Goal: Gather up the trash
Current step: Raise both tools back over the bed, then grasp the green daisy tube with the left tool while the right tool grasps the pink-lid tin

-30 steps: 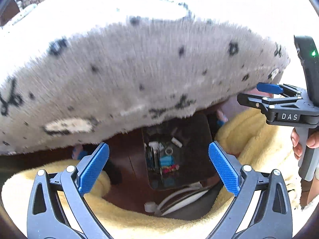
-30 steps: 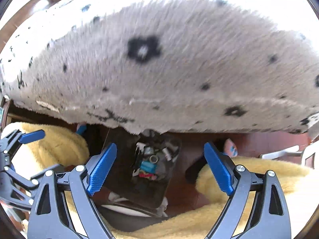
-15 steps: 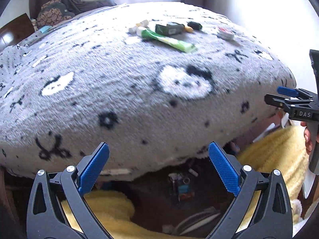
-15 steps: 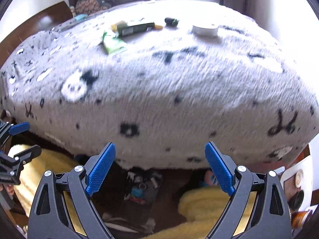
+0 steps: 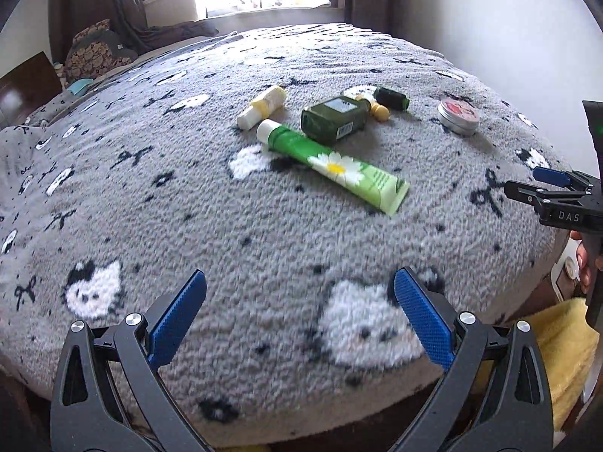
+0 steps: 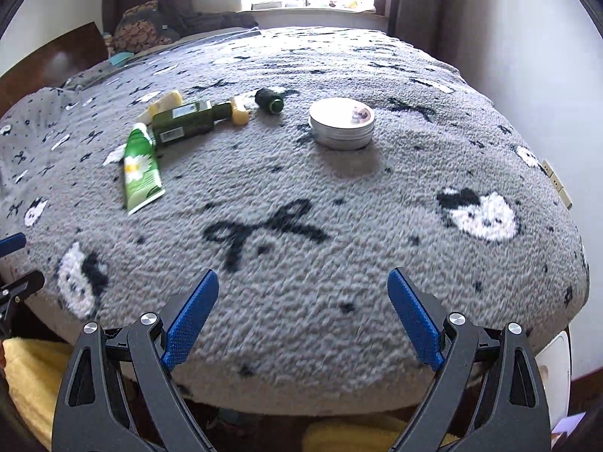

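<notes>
Several items lie on a grey patterned bed blanket (image 5: 264, 233): a green daisy tube (image 5: 331, 165) (image 6: 141, 169), a dark green box (image 5: 333, 120) (image 6: 184, 122), a small yellow bottle (image 5: 262, 107), a yellow-capped item (image 6: 239, 111), a dark green spool (image 5: 392, 98) (image 6: 269, 101) and a round metal tin (image 5: 458, 116) (image 6: 342, 122). My left gripper (image 5: 299, 316) is open and empty above the bed's near edge. My right gripper (image 6: 303, 314) is open and empty, also at the near edge, and shows at the right of the left wrist view (image 5: 542, 188).
A yellow towel (image 5: 561, 342) (image 6: 26, 376) lies below the bed's near edge. A white wall (image 6: 527, 37) runs along the right. A window, curtains and a patterned cushion (image 5: 94, 56) are at the far end. A dark headboard (image 6: 49, 64) stands at the left.
Both grippers rose from below the bed's edge, where a dark box of clutter on the floor showed, to above the blanket; the items on the bed came into view.
</notes>
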`<action>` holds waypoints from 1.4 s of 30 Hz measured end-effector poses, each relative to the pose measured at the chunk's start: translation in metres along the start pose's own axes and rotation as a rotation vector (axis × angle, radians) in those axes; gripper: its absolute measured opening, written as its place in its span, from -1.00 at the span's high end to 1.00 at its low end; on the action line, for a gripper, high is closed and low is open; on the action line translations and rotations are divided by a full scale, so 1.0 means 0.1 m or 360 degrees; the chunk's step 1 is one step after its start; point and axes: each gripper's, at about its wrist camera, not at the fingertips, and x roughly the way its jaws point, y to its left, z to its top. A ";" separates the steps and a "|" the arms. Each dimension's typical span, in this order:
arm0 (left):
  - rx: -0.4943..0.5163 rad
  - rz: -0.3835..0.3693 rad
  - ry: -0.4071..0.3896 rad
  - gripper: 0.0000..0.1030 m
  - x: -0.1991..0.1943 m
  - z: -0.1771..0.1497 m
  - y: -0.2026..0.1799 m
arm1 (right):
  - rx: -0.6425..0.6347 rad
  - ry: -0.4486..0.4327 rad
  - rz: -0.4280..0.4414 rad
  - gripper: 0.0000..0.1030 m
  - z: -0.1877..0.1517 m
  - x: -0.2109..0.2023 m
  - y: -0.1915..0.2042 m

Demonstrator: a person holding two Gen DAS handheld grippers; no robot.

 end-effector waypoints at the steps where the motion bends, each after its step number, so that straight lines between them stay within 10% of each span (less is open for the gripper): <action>1: -0.0006 -0.0004 -0.0008 -0.84 0.06 0.10 -0.01 | 0.0008 -0.0005 -0.0012 -0.78 0.08 0.06 -0.04; 17: -0.0174 0.0092 0.0157 -0.79 1.24 0.96 0.00 | -0.0016 0.0009 -0.0058 -0.78 0.90 0.83 -0.31; 24: -0.0171 0.0082 0.0153 -0.18 1.39 1.01 -0.04 | -0.0033 0.0024 -0.0013 -0.72 0.98 0.97 -0.30; 28: -0.0166 0.0039 0.0148 0.62 1.36 1.03 -0.05 | -0.0055 0.0019 -0.0022 -0.51 1.03 0.98 -0.29; 42: -0.0120 -0.0027 0.0094 0.88 0.95 0.83 0.05 | -0.0139 -0.0009 -0.0030 -0.38 1.05 0.90 -0.16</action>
